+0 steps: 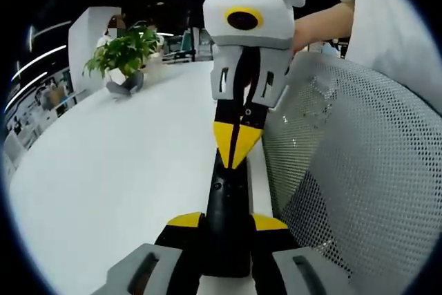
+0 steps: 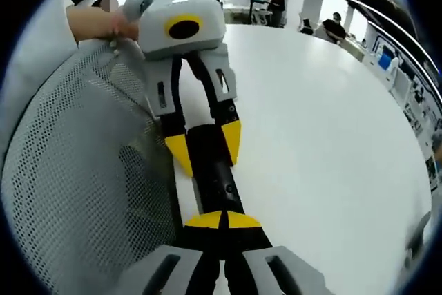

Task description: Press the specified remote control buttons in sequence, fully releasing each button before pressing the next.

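A black remote (image 1: 228,202) lies lengthwise near the edge of the white table (image 1: 103,170). My left gripper (image 1: 228,223) is shut on the remote, one yellow tip on each long side. My right gripper (image 1: 238,144) comes in from the far end, shut, its yellow tips together and resting on the remote's top face. In the right gripper view, my right gripper (image 2: 222,221) has its joined tips on the remote (image 2: 215,177). Beyond it, my left gripper (image 2: 206,146) clamps the remote's sides. The buttons under the tips are hidden.
A grey mesh chair back (image 1: 359,170) (image 2: 76,184) stands right against the table edge beside the remote. A potted plant (image 1: 124,56) sits at the table's far side. A person's hand (image 2: 97,22) holds the left gripper. The white table (image 2: 331,136) stretches away.
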A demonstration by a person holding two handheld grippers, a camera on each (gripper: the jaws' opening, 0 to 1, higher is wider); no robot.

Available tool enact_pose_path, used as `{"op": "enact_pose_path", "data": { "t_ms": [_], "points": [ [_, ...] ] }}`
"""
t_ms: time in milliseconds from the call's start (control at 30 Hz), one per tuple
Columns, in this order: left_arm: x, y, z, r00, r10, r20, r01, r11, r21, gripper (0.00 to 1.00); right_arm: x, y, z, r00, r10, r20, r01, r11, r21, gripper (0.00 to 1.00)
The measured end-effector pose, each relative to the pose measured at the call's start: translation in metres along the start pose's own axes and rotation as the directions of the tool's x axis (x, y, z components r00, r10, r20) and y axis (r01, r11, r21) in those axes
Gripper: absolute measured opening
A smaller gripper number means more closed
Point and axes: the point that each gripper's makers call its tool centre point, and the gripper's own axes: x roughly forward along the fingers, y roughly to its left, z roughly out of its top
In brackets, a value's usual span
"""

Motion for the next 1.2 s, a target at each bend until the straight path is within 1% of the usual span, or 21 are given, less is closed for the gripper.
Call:
{"op": "enact_pose_path", "data": {
  "t_ms": [100,167,267,300,367,400,433,467,533,567,633,667,700,733,833,867,900,1067,1100,1167,1200],
  "points": [
    [0.0,0.0,0.0,1.0,-0.001,0.0,0.001,1.0,0.0,0.25,0.0,-0.001,0.0,0.999,0.016,-0.038,-0.015,1.0,0.015,0.0],
    [0.0,0.0,0.0,1.0,-0.002,0.001,0.002,1.0,-0.002,0.25,0.001,-0.002,-0.001,0.999,0.022,-0.041,-0.021,0.999,0.033,0.0],
    [0.0,0.0,0.0,1.0,-0.001,0.002,0.001,1.0,-0.003,0.25,0.0,-0.002,-0.001,0.999,0.032,0.02,-0.035,0.989,0.142,0.0],
    [0.0,0.0,0.0,1.0,-0.002,0.002,0.002,1.0,-0.004,0.25,-0.001,-0.004,0.0,0.997,0.032,0.065,-0.045,0.977,0.209,0.0],
    [0.0,0.0,0.0,1.0,-0.002,0.004,0.002,1.0,-0.005,0.25,-0.003,-0.005,0.0,0.99,0.029,0.138,-0.068,0.956,0.284,0.0],
    [0.0,0.0,0.0,1.0,-0.002,0.004,0.002,1.0,-0.006,0.25,-0.004,-0.005,0.001,0.982,0.03,0.188,-0.092,0.938,0.334,0.0],
    [0.0,0.0,0.001,1.0,-0.001,0.005,0.001,1.0,-0.006,0.25,-0.006,-0.005,0.001,0.977,0.03,0.212,-0.104,0.931,0.35,0.0],
    [0.0,0.0,0.001,1.0,-0.001,0.005,0.001,1.0,-0.006,0.25,-0.006,-0.005,0.001,0.975,0.024,0.221,-0.102,0.93,0.352,0.0],
    [0.0,-0.001,0.001,1.0,-0.001,0.004,0.001,1.0,-0.004,0.25,-0.009,-0.008,0.001,0.976,-0.01,0.217,-0.059,0.949,0.308,0.0],
    [0.0,-0.001,0.001,1.0,-0.001,0.005,0.001,1.0,-0.005,0.25,-0.01,-0.008,0.006,0.976,-0.018,0.219,-0.041,0.964,0.262,0.0],
    [0.0,-0.001,0.001,1.0,-0.002,0.004,0.002,1.0,-0.005,0.25,-0.009,-0.003,0.011,0.979,0.003,0.204,-0.041,0.982,0.183,0.0],
    [0.0,-0.001,0.001,1.0,-0.002,0.004,0.002,1.0,-0.003,0.25,-0.007,0.0,0.013,0.984,0.014,0.176,-0.034,0.993,0.113,0.0],
    [0.0,0.0,0.001,1.0,-0.002,0.005,0.002,1.0,-0.003,0.25,-0.006,0.002,0.012,0.989,0.019,0.147,-0.03,0.997,0.075,0.0],
    [0.0,0.0,0.001,1.0,-0.002,0.005,0.002,1.0,-0.003,0.25,-0.002,0.003,0.009,0.995,0.019,0.1,-0.02,1.0,0.018,0.0],
    [0.001,0.0,0.001,1.0,-0.002,0.005,0.002,1.0,-0.003,0.25,0.004,0.005,0.004,1.0,0.019,0.023,-0.017,0.995,-0.094,0.0],
    [0.001,0.0,0.001,1.0,-0.001,0.005,0.001,1.0,-0.003,0.25,0.001,0.005,0.006,0.999,0.025,0.026,-0.022,0.993,-0.115,0.0],
    [0.001,0.0,0.001,1.0,-0.001,0.005,0.001,1.0,-0.002,0.25,0.001,0.005,0.007,0.999,0.025,0.025,-0.022,0.994,-0.112,0.0],
    [0.0,0.0,0.001,1.0,-0.002,0.005,0.002,1.0,-0.001,0.25,0.003,0.005,0.005,1.0,0.029,0.007,-0.027,0.986,-0.166,0.0],
    [0.0,-0.001,0.001,1.0,-0.002,0.004,0.002,1.0,-0.001,0.25,0.003,0.005,0.005,1.0,0.024,-0.02,-0.028,0.976,-0.218,0.0],
    [0.0,-0.001,0.001,1.0,-0.002,0.005,0.002,1.0,-0.001,0.25,0.004,0.004,0.005,0.999,0.015,-0.049,-0.027,0.965,-0.263,0.0],
    [0.0,-0.001,0.001,1.0,-0.002,0.004,0.002,1.0,-0.001,0.25,0.005,0.005,0.005,0.998,0.016,-0.06,-0.031,0.962,-0.271,0.0]
  ]
}}
